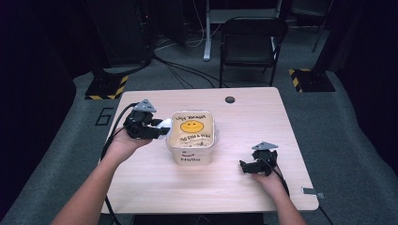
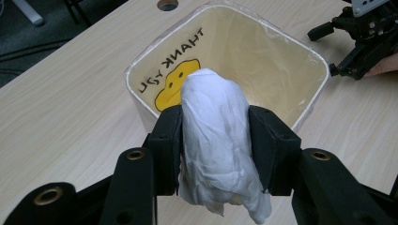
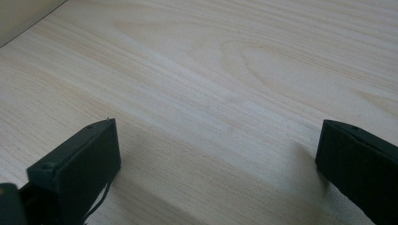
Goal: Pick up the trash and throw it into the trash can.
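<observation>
A cream square tub (image 1: 191,137) with a yellow smiley and "Hello" on its front stands mid-table; its open mouth (image 2: 244,61) faces me in the left gripper view. My left gripper (image 1: 162,131) hovers just left of the tub's rim, shut on a crumpled white cloth wad (image 2: 216,140) that bulges out above and below the jaws. The wad (image 1: 164,125) pokes out toward the tub. My right gripper (image 1: 244,167) rests low on the table at the right, open, with bare wood between its jaws (image 3: 216,145).
The light wooden table (image 1: 244,117) has a cable hole (image 1: 229,99) near its far edge. A black chair (image 1: 251,40) stands beyond it on grey carpet, with yellow-black striped bases (image 1: 107,86) on the floor. The other gripper (image 2: 361,37) lies beyond the tub.
</observation>
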Tool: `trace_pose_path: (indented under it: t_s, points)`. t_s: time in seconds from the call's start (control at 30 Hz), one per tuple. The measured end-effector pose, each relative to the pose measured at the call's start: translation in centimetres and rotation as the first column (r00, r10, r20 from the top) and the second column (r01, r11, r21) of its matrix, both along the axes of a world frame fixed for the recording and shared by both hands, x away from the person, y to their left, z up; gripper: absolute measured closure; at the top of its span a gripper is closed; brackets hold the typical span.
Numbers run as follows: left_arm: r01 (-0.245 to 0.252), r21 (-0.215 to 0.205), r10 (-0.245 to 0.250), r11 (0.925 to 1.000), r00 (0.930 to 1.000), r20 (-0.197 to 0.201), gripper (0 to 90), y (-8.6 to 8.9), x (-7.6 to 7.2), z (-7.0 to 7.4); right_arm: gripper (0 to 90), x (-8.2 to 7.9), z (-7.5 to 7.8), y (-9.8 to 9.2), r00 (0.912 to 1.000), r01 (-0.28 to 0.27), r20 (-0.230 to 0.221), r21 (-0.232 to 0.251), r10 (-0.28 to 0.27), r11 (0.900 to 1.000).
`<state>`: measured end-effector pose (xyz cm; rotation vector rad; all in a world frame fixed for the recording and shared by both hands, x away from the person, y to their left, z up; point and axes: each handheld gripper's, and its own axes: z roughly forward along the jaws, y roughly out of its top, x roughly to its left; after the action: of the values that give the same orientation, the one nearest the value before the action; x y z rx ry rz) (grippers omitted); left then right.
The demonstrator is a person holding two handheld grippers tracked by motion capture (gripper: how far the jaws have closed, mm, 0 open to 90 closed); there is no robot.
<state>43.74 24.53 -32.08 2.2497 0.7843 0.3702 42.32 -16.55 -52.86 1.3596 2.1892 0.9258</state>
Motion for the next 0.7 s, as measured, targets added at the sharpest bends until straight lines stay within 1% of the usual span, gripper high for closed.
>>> trace_pose_path:
  t_s: [0.23,0.3,0.43,0.5,0.53,0.57,0.7]
  points:
    - [0.004,-0.002,-0.004,1.0000,0.9999,-0.014,56.5,-0.9,0.6,-0.5,0.0,0.0,0.0,0.0,1.0000,0.005,0.000,0.001,-0.005,1.000]
    - [0.002,-0.005,-0.002,1.0000,0.9999,-0.017,56.5,-1.1,0.8,-0.7,0.0,0.0,0.0,-0.1,0.9999,-0.012,0.004,-0.010,0.012,1.000]
    - [0.009,0.004,-0.008,1.0000,0.9997,-0.021,56.5,-1.7,1.2,-0.9,0.0,0.0,0.0,-0.1,0.9999,-0.011,0.004,-0.009,0.011,1.000]
    - [0.009,0.008,-0.009,0.9999,0.9999,-0.014,56.5,-2.0,1.3,-1.1,0.0,0.0,0.0,-0.1,0.9999,-0.012,0.004,-0.010,0.012,1.000]
    - [0.012,0.011,-0.012,0.9999,0.9998,-0.014,56.5,-2.2,1.4,-1.2,0.0,0.0,0.0,0.0,1.0000,-0.004,0.001,-0.003,0.004,1.000]
    - [0.013,0.013,-0.013,0.9998,0.9998,-0.015,56.5,-2.3,1.5,-1.2,0.0,0.0,0.0,-0.1,0.9999,-0.011,0.004,-0.010,0.011,1.000]
    - [0.014,0.011,-0.014,0.9998,0.9998,-0.015,56.5,-2.9,1.8,-1.5,0.0,0.0,0.0,-0.1,0.9999,-0.013,0.003,-0.010,0.013,1.000]
